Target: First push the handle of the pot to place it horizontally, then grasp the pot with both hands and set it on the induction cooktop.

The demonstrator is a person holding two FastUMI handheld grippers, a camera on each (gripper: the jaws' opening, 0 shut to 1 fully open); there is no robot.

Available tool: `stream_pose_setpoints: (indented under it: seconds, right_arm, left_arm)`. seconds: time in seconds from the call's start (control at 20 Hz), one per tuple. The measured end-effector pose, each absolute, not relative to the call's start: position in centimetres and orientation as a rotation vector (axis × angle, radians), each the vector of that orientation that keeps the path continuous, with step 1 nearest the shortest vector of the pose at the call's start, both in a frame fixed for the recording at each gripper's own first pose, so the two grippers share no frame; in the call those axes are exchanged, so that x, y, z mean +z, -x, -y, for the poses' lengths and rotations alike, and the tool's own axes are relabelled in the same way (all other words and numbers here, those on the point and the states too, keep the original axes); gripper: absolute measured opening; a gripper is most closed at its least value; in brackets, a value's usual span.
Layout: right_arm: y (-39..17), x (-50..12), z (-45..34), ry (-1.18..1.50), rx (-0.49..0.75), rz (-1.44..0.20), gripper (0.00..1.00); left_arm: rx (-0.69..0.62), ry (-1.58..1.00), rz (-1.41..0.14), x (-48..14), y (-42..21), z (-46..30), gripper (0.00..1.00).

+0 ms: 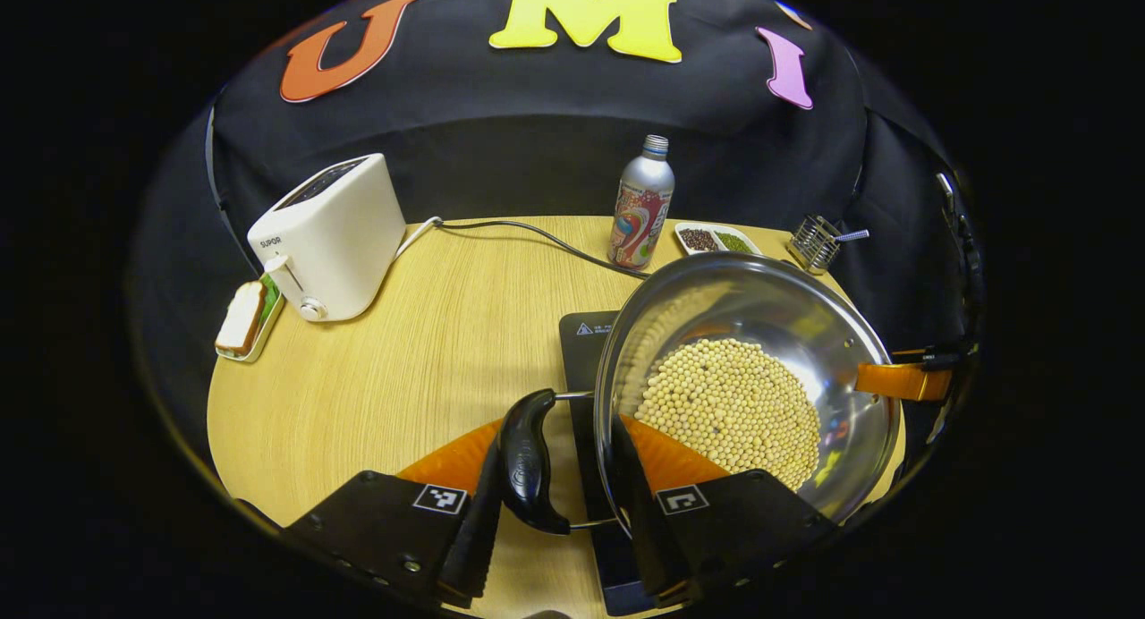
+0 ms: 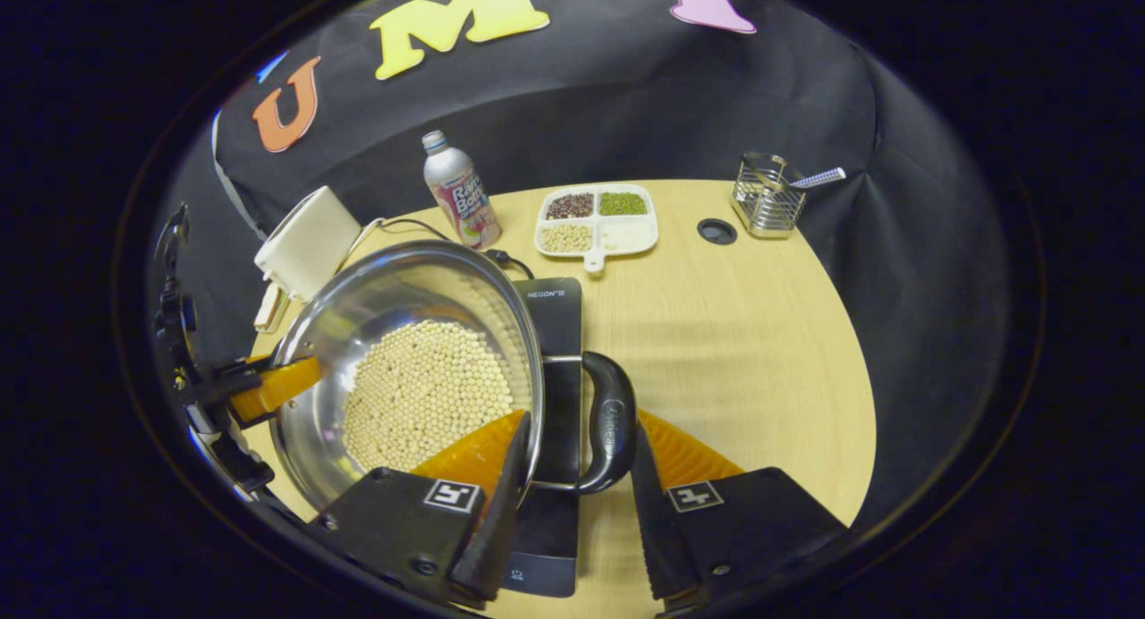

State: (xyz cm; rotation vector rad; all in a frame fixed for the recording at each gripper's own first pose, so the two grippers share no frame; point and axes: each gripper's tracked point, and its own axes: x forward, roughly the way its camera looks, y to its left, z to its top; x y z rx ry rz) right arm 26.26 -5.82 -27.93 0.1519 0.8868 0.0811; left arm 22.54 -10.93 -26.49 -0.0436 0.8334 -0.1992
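Spillage threatens: the shiny steel pot of pale beans (image 1: 747, 382) hangs tilted over the flat black induction cooktop (image 2: 556, 319). Left gripper (image 1: 556, 480) and right gripper (image 2: 572, 476) stand open astride the black loop handles (image 1: 528, 458), which may slip.

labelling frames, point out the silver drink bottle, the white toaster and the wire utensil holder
silver drink bottle (image 1: 641, 209), left gripper view, on its printed body
white toaster (image 1: 326, 234), left gripper view, on its side wall
wire utensil holder (image 2: 766, 202), right gripper view, on its mesh front

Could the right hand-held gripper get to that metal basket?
Probably not yet: the right hand-held gripper straddles the pot's handle. Beyond that, bare table leads to the basket.
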Motion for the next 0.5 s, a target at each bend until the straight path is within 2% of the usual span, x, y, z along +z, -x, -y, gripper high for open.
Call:
stream_pose_setpoints:
  seconds: [0.05,0.2,0.5]
  right_arm:
    - [-26.6,-27.5,6.0,-0.136,0.073,-0.843,0.77]
    - [-27.1,-25.6,6.3,-0.102,0.056,-0.748,0.8]
    - [-27.4,-23.8,5.9,-0.056,0.065,-0.679,0.78]
  left_arm:
    - [-0.202,0.037,-0.813,-26.0,-22.7,10.7,0.64]
    - [-0.177,0.008,-0.713,-23.5,-23.6,9.5,0.97]
    - [-0.128,-0.004,-0.687,-22.4,-22.8,8.0,0.99]
